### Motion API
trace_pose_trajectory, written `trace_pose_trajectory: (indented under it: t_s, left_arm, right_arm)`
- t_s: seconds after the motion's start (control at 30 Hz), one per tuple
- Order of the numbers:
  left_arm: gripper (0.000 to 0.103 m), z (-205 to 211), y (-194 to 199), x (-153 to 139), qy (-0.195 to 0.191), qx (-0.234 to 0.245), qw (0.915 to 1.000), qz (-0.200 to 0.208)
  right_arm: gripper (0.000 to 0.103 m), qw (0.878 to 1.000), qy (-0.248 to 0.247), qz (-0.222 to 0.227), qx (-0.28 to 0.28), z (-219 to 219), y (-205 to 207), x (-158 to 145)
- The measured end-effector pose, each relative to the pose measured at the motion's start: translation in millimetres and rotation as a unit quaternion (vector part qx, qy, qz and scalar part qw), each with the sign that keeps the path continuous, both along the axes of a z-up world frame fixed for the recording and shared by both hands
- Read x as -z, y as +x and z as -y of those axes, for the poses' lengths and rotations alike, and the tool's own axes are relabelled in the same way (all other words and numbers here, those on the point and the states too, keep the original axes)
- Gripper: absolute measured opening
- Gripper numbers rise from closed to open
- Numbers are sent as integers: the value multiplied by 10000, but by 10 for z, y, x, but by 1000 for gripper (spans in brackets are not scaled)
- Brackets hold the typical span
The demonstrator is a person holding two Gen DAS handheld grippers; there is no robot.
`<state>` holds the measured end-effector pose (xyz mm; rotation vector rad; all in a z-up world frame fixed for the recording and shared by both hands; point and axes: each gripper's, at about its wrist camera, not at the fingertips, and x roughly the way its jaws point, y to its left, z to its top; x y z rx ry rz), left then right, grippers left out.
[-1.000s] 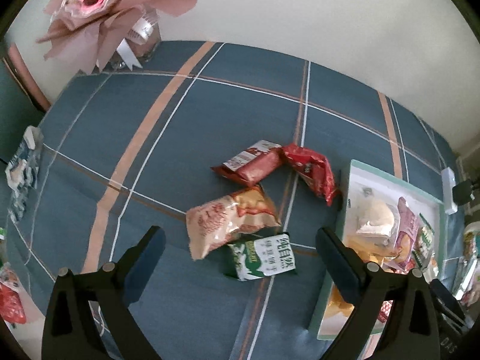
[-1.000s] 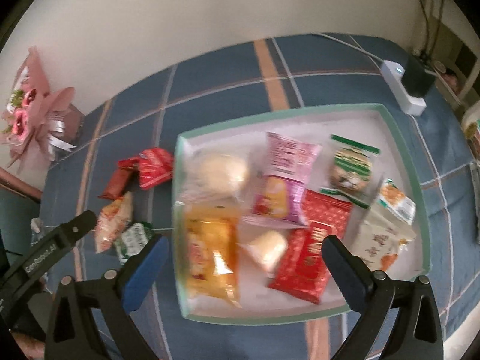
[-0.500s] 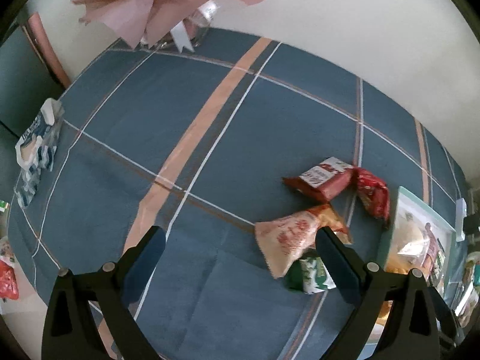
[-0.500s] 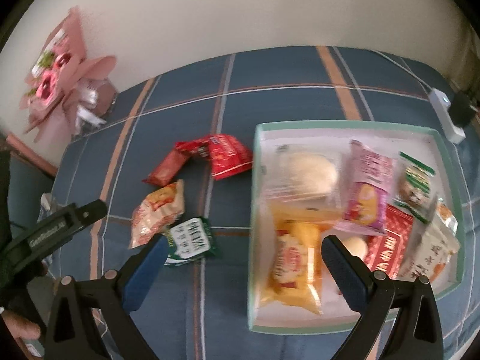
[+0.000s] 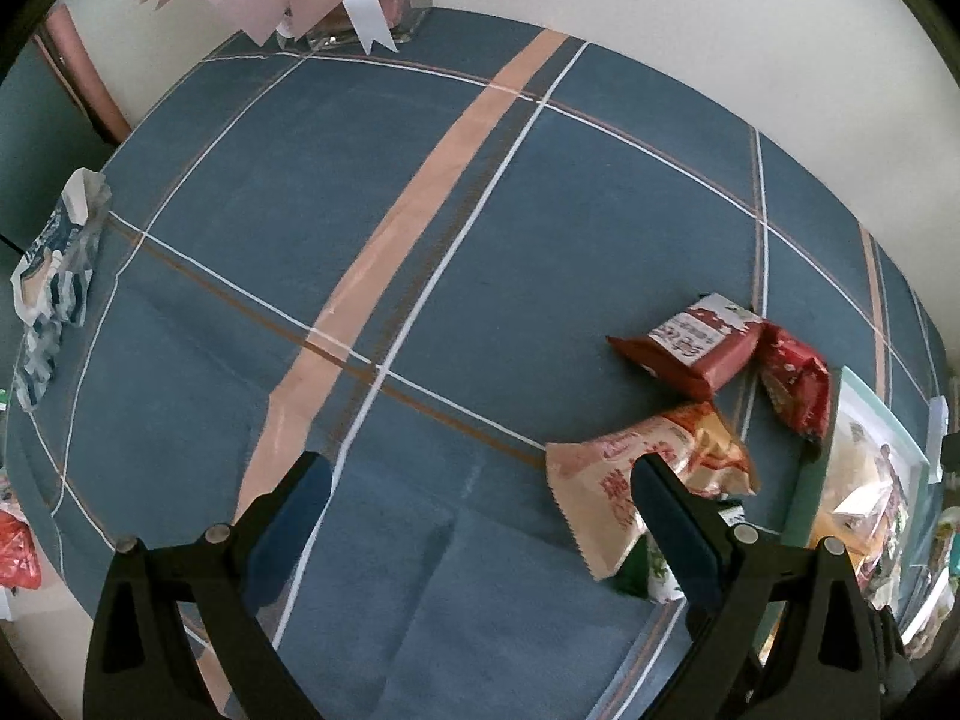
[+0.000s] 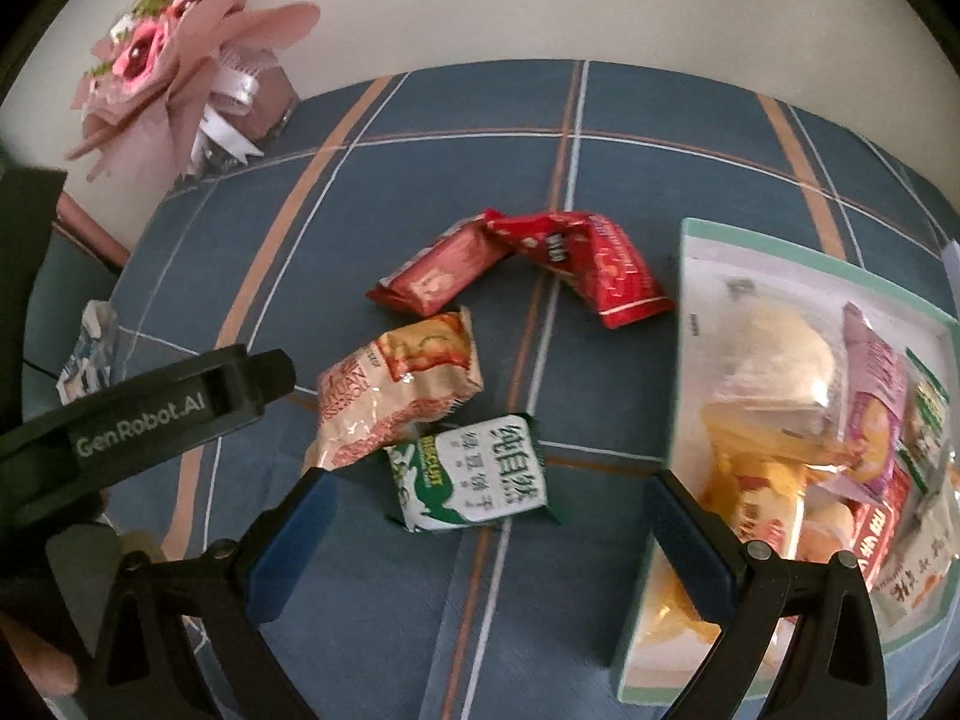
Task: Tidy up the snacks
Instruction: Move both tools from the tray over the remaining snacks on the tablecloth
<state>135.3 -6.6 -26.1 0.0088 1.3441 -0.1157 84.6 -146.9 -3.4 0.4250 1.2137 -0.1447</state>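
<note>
Loose snack packets lie on the blue checked cloth: a green-and-white biscuit pack (image 6: pixel 474 474), a beige-orange pack (image 6: pixel 399 387), a brown-red bar (image 6: pixel 444 273) and a bright red pack (image 6: pixel 594 267). My right gripper (image 6: pixel 486 531) hangs open just above the biscuit pack, which sits between its fingers. A pale green tray (image 6: pixel 684 276) on the right holds several wrapped snacks. My left gripper (image 5: pixel 480 510) is open over bare cloth, left of the beige-orange pack (image 5: pixel 648 480); its right finger covers part of that pack. The left gripper's body (image 6: pixel 150 408) shows at the left of the right wrist view.
A pink paper bouquet (image 6: pixel 174 60) stands at the table's back left corner by the wall. A blue-white crumpled packet (image 5: pixel 51 276) lies at the left table edge. A red wrapper (image 5: pixel 15 552) shows at the lower left.
Both grippers have swung left. The right one left the tray and now hangs over the loose packets; the left one moved off the packets to bare cloth. Both stayed open.
</note>
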Motion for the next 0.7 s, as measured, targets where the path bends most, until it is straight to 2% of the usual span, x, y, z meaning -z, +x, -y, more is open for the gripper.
trace_pose_trajectory:
  t_s: [0.13,0.3,0.43,0.7]
  left_arm:
    - [100,-32,53,31,-54,-46,10000,-39]
    - [100,-1,80,63,242,-4,9997,13]
    - [100,6,117,94,176,-31,9998,-22]
    - [100,33,117,116,96,10,10000,-20]
  right_arm:
    - [102,9997,-178,-138,-136,-101,77,90]
    - [101,9989,-297,-256,-248,-162,179,196]
    - [100,9985,-315,-345,-301,-185,229,289]
    - [85,9982,-274,-428,-319,-211,308,456]
